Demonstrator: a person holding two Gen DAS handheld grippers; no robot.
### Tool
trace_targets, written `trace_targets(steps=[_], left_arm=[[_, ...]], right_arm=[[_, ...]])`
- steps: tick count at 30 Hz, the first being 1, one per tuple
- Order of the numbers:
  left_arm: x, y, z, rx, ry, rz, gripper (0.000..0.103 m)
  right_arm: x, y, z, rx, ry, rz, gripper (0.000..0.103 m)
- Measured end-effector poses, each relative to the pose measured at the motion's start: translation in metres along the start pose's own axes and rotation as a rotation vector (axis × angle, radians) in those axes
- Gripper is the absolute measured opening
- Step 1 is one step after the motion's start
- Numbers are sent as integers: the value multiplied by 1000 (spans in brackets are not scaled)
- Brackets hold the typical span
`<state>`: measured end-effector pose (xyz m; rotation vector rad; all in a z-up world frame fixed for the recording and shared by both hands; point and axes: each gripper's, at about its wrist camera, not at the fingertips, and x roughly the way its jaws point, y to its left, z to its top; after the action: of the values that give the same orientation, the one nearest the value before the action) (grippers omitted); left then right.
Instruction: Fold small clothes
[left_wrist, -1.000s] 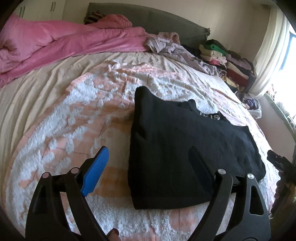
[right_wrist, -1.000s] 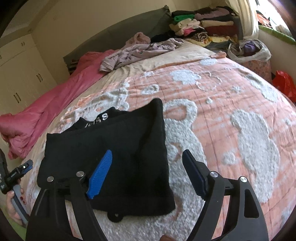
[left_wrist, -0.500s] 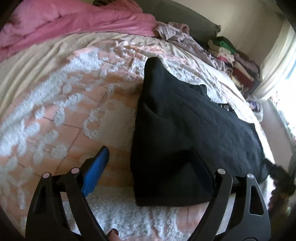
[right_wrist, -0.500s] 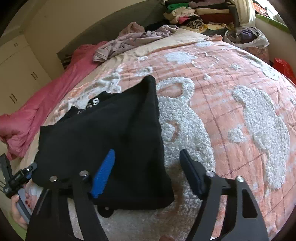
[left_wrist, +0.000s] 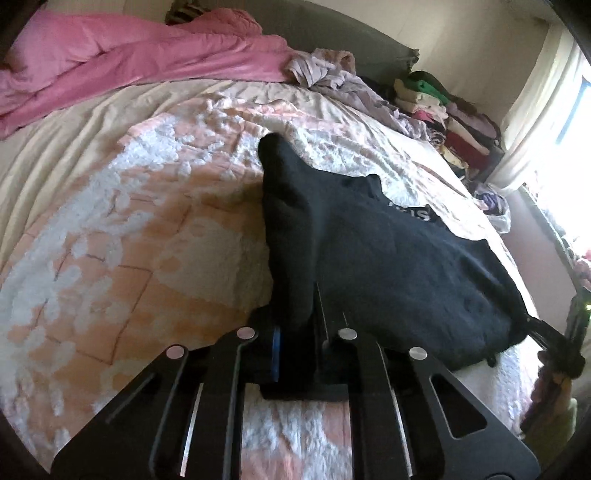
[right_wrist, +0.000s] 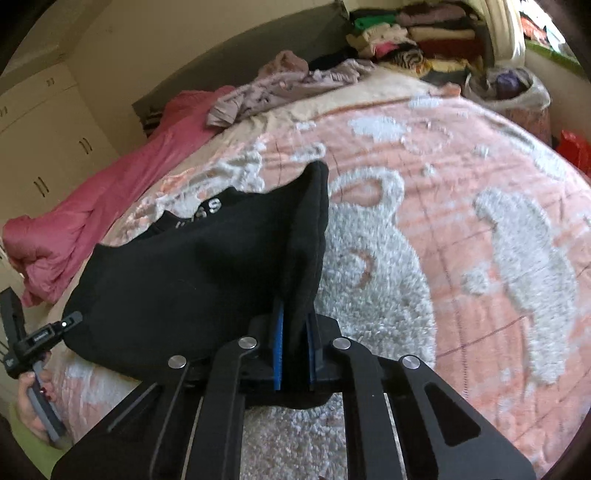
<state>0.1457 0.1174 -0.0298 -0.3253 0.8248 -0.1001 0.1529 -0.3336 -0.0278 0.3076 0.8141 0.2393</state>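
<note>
A black sweater (left_wrist: 399, 258) with white letters at the collar lies partly folded on the pink and white bedspread (left_wrist: 147, 236). My left gripper (left_wrist: 295, 347) is shut on its near left corner, the cloth bunched between the blue pads. My right gripper (right_wrist: 293, 354) is shut on the sweater's (right_wrist: 192, 280) near right corner. Each gripper shows in the other's view at the sweater's far side: the right one (left_wrist: 554, 336) and the left one (right_wrist: 44, 336).
A pink duvet (left_wrist: 129, 62) is heaped at the head of the bed. Loose lilac clothes (left_wrist: 343, 81) lie beside it. Stacks of folded clothes (left_wrist: 443, 107) stand at the far corner by the curtain. A white bag (right_wrist: 517, 88) and cupboards (right_wrist: 40, 129) flank the bed.
Both grippers moved down to the sweater's near edge and closed on its two corners. The gripped edge now bunches up between the pads.
</note>
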Motion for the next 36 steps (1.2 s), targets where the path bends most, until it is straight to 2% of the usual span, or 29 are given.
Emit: trace_targets(steps=[5, 10, 13, 15, 22, 31, 33, 36], left_arm=[[13, 3, -12, 39, 40, 62, 9], [13, 4, -17, 63, 40, 109, 19], [11, 3, -18, 67, 42, 118, 20], [11, 2, -19, 77, 44, 126, 21], [10, -4, -22, 105, 46, 150, 23], [7, -5, -23, 104, 55, 160, 33], [7, -5, -23, 105, 56, 160, 34], [6, -6, -23, 109, 54, 164, 37]], right_arm=[[14, -4, -9, 3, 59, -64, 11], [16, -9, -10, 18, 59, -107, 27], [13, -9, -10, 23, 53, -111, 30], [12, -9, -10, 20, 50, -126, 37], [10, -12, -12, 42, 48, -124, 43], [6, -11, -14, 58, 45, -120, 53], [3, -11, -15, 63, 39, -115, 60], [-1, -10, -16, 67, 32, -108, 64]])
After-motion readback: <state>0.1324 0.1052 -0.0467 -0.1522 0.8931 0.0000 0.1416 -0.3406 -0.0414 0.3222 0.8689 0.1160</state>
